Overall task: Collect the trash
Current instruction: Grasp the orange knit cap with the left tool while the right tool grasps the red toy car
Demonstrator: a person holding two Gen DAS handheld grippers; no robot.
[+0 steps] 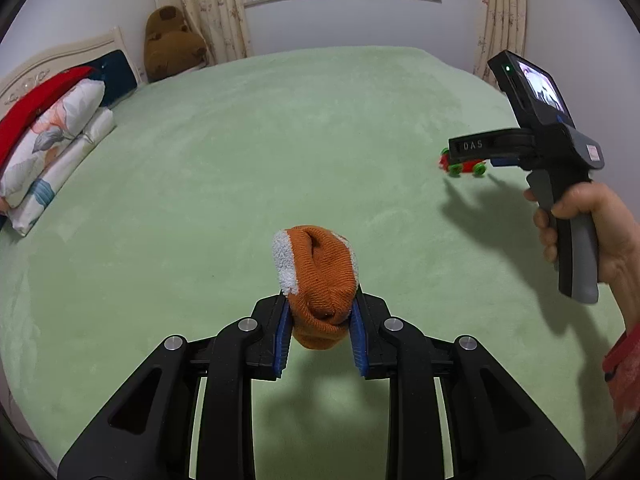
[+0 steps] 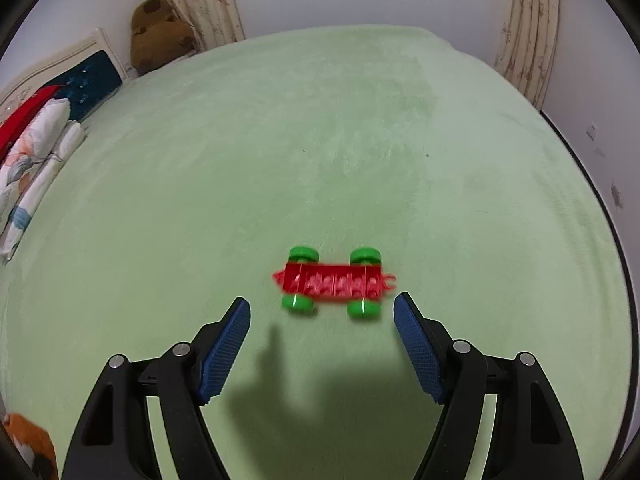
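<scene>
An orange knitted sock with white fleece lining [image 1: 320, 280] hangs above the green bed cover, pinched between the blue pads of my left gripper [image 1: 320, 320], which is shut on it. A red toy car with green wheels [image 2: 334, 282] lies on the cover just beyond my right gripper [image 2: 322, 308], whose jaws stand wide open with nothing between them. In the left wrist view the same toy car [image 1: 464, 166] is partly hidden behind the right gripper [image 1: 470, 148], held by a hand [image 1: 592, 232].
The green bed cover [image 2: 320, 140] fills both views. Folded floral bedding [image 1: 52, 140] with a red cloth and a dark cushion lies at the left by the headboard. A brown plush toy [image 1: 172, 44] sits at the far corner. Curtains and a window line the back wall.
</scene>
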